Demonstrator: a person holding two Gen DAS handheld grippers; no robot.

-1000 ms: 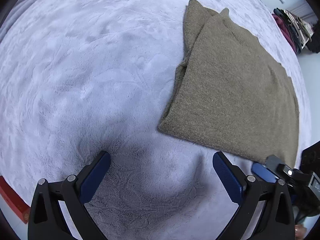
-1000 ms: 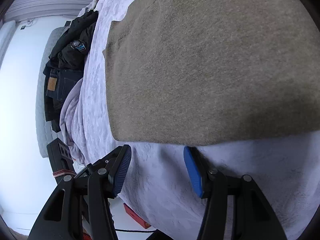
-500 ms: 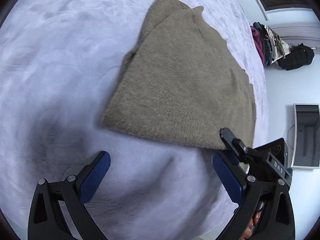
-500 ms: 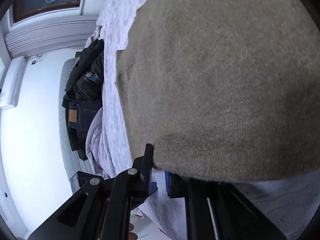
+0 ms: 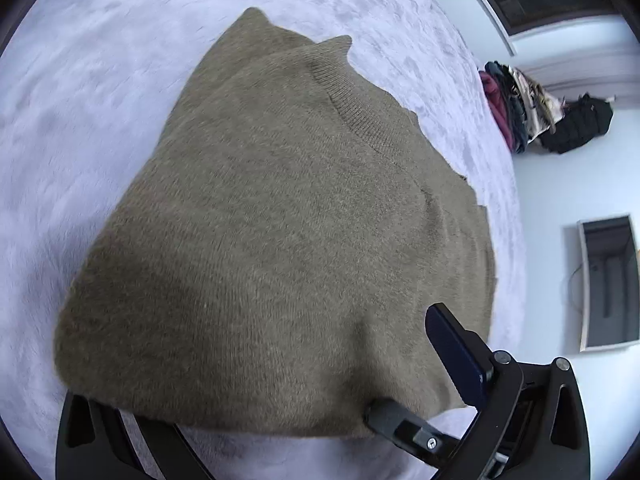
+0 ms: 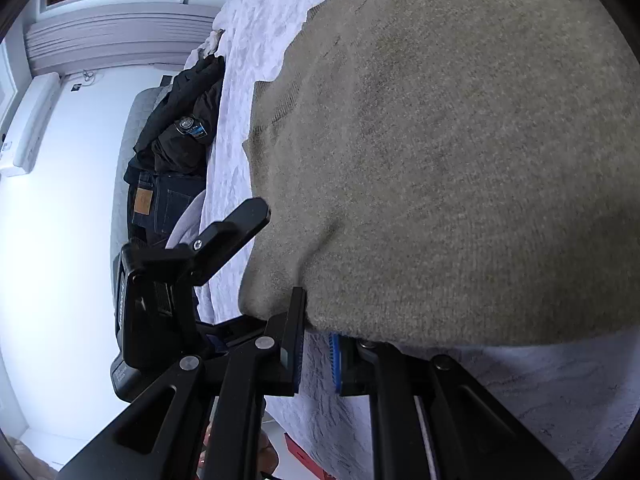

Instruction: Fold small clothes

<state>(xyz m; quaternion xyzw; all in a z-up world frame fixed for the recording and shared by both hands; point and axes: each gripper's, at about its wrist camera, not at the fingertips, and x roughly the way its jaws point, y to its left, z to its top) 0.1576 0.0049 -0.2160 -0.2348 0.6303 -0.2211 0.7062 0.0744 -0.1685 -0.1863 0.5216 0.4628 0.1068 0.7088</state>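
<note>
An olive-brown knit sweater (image 5: 280,220), folded, lies on a pale lilac plush blanket (image 5: 80,80). My left gripper (image 5: 280,408) is open, with its jaws wide apart. The sweater's near edge lies between them and covers the left finger; the right blue pad (image 5: 456,356) shows. In the right wrist view the sweater (image 6: 460,160) fills the frame. My right gripper (image 6: 316,340) is shut on the sweater's near corner, with the cloth bunched above the pads. The right gripper's finger also shows in the left wrist view (image 5: 396,420).
A pile of clothes (image 5: 516,108) and a black bag (image 5: 580,124) sit beyond the far edge of the bed. Dark clothes and jeans (image 6: 172,160) lie beside the bed. A red box (image 6: 300,452) sits low by the bed edge.
My left gripper has moved forward over the sweater's near edge. My right gripper has closed on the sweater's corner and raised it slightly.
</note>
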